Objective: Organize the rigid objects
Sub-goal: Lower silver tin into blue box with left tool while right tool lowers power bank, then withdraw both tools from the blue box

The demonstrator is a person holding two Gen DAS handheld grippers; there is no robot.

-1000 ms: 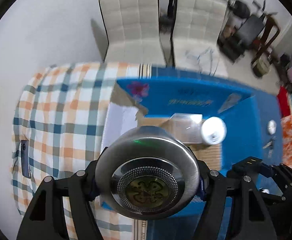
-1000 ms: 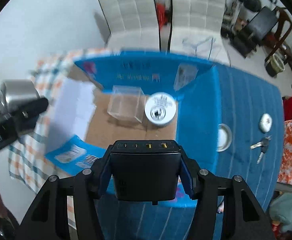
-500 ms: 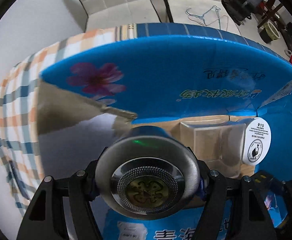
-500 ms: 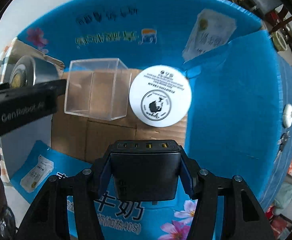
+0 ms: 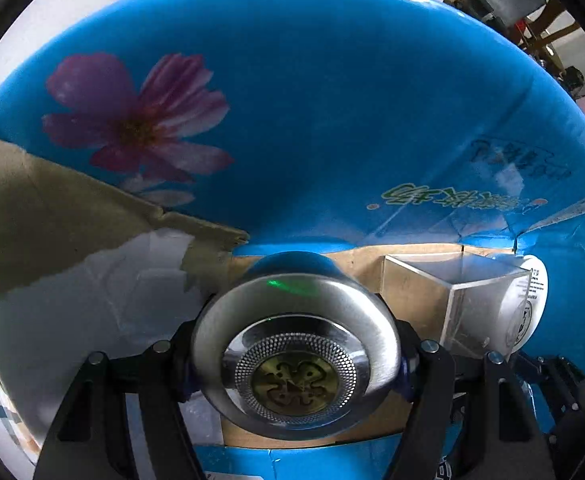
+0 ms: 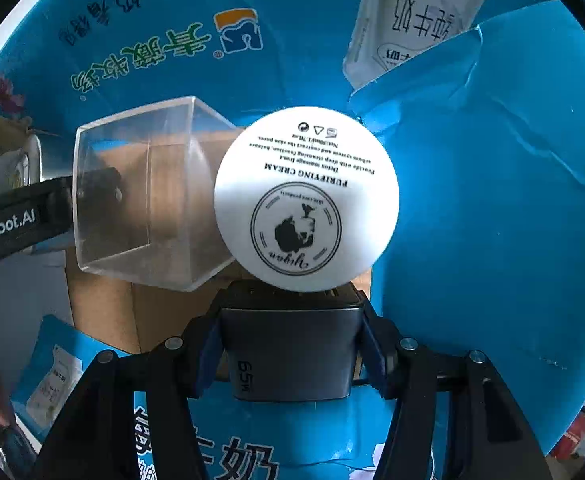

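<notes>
The open blue cardboard box [image 6: 492, 220] has a brown floor [image 6: 164, 312] that carries 2 things side by side: a clear plastic cube [image 6: 144, 196] on the left and a white cream jar [image 6: 306, 198] touching its right side, by the far wall.

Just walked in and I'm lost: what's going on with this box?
A person is packing a blue cardboard box. The left tool grips a round metal piece; the right tool, its jaws just easing open, still flanks a dark charger. Both are down inside, beside a clear cube and cream jar.
</notes>
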